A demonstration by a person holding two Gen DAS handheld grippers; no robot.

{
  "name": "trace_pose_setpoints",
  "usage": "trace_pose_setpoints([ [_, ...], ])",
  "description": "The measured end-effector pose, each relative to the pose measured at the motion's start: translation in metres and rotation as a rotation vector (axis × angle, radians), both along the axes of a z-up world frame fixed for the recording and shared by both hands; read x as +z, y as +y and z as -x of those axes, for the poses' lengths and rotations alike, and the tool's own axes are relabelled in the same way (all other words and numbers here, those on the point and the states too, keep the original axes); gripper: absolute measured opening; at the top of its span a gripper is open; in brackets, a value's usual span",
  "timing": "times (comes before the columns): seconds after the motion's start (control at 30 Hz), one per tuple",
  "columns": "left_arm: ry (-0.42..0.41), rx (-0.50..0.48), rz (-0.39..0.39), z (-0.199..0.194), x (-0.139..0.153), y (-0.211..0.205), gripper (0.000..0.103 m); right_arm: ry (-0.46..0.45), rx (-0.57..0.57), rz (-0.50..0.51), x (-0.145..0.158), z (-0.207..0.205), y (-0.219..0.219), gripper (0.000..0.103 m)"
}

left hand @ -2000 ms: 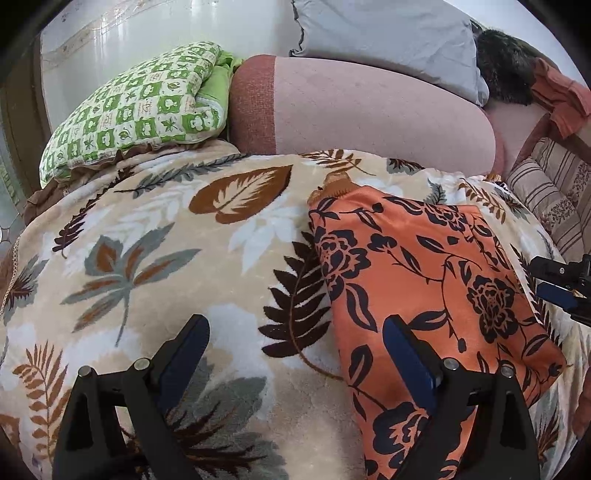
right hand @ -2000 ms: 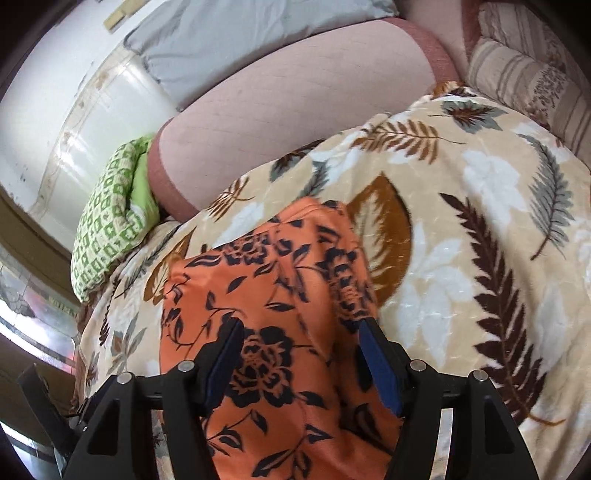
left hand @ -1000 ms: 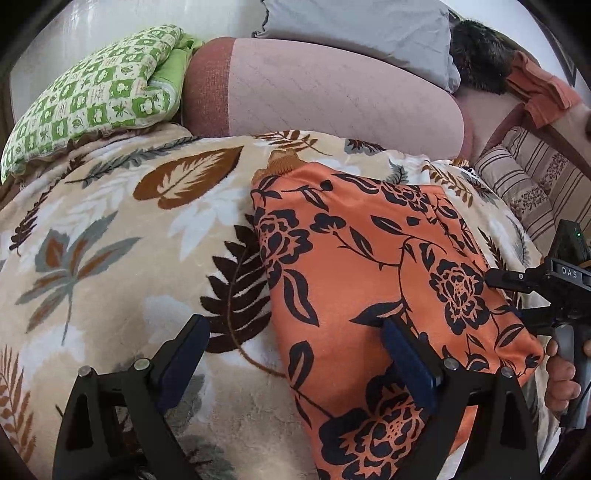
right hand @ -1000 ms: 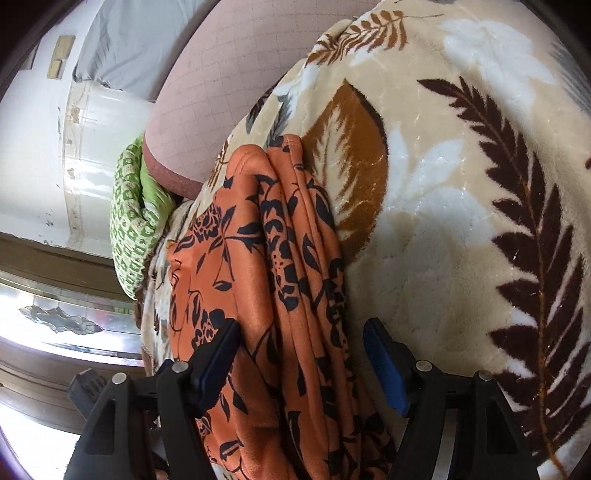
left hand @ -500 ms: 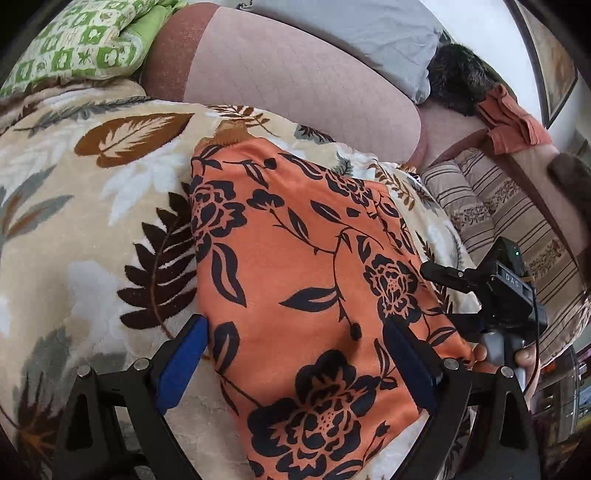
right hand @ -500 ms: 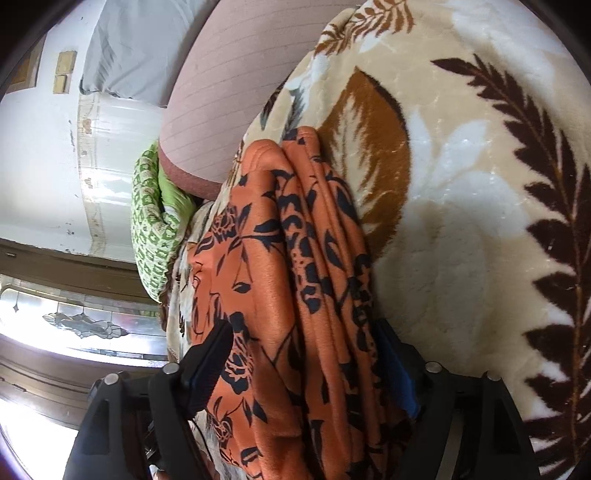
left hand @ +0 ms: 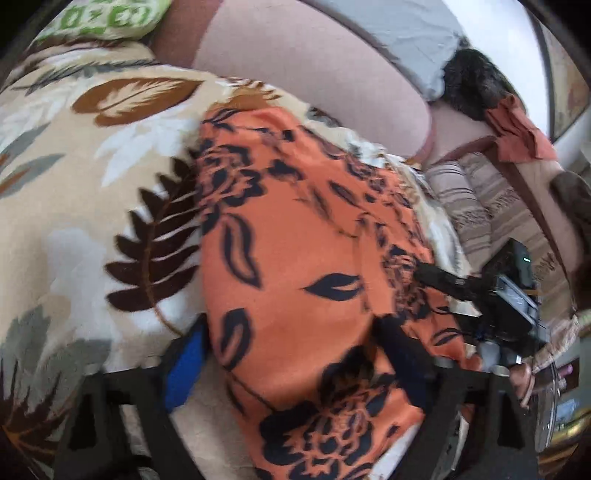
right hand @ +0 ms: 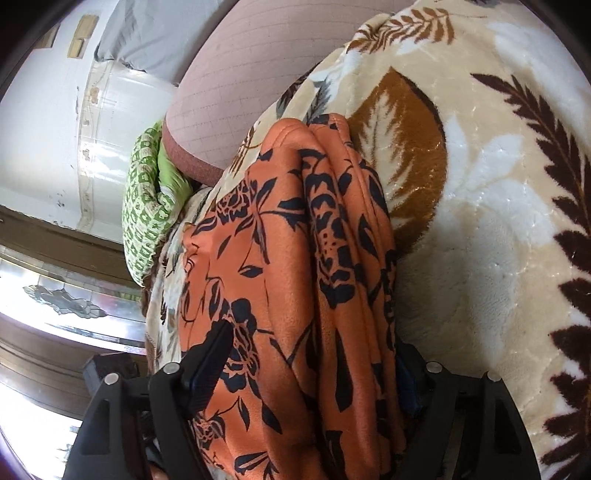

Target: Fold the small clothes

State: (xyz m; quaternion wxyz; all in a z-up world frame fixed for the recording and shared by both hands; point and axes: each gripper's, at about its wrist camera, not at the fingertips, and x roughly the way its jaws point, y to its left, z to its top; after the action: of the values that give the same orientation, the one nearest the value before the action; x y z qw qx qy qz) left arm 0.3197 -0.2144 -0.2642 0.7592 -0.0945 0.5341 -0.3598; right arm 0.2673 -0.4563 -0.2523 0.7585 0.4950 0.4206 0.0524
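An orange garment (left hand: 295,266) with black flowers lies folded on a beige leaf-patterned blanket (left hand: 74,206). My left gripper (left hand: 291,360) straddles its near end: the blue left pad (left hand: 184,365) sits just off the cloth's left edge and the other finger rests on the cloth. Its jaws are closing with the garment between them. My right gripper (right hand: 308,363) straddles the stacked folds of the garment (right hand: 288,258) at its side edge, its jaws also closing. In the left wrist view the right gripper (left hand: 443,295) reaches in from the right, one finger over the cloth.
A pink bolster (left hand: 314,74) runs along the back, with a green checked pillow (left hand: 103,18) at its left and a grey pillow (left hand: 388,33) above. Striped cushions (left hand: 480,206) and a rust cloth (left hand: 517,129) lie at the right. A hand (left hand: 524,380) holds the right gripper.
The left gripper swung right and dipped, so the garment now lies between its fingers, which have narrowed. The right gripper rolled onto the garment's side edge and pushed in around the folds.
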Motion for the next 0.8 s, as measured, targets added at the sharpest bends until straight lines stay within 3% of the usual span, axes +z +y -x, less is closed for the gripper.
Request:
trace_pose_setpoints([
  [0.13, -0.012, 0.005, -0.009, 0.004, -0.002, -0.001, 0.079, 0.003, 0.004, 0.021, 0.0, -0.002, 0.004, 0.074],
  [0.3, 0.013, 0.024, -0.008, 0.004, -0.008, -0.005, 0.083, 0.01, 0.017, 0.076, 0.001, -0.007, 0.012, 0.074],
  [0.43, -0.034, 0.029, -0.017, 0.011, -0.004, -0.008, 0.08, 0.009, 0.027, 0.152, 0.008, -0.009, 0.022, 0.074],
  [0.57, -0.052, 0.047, -0.006, 0.009, 0.002, -0.003, 0.061, -0.024, 0.037, 0.225, 0.022, -0.008, 0.035, 0.057],
  [0.67, -0.072, 0.047, -0.003, 0.012, 0.007, -0.002, 0.055, -0.041, 0.03, 0.283, 0.034, -0.006, 0.041, 0.049],
  [0.8, -0.107, 0.037, -0.008, 0.016, 0.017, -0.001, 0.051, -0.05, 0.012, 0.319, 0.045, -0.003, 0.046, 0.046],
])
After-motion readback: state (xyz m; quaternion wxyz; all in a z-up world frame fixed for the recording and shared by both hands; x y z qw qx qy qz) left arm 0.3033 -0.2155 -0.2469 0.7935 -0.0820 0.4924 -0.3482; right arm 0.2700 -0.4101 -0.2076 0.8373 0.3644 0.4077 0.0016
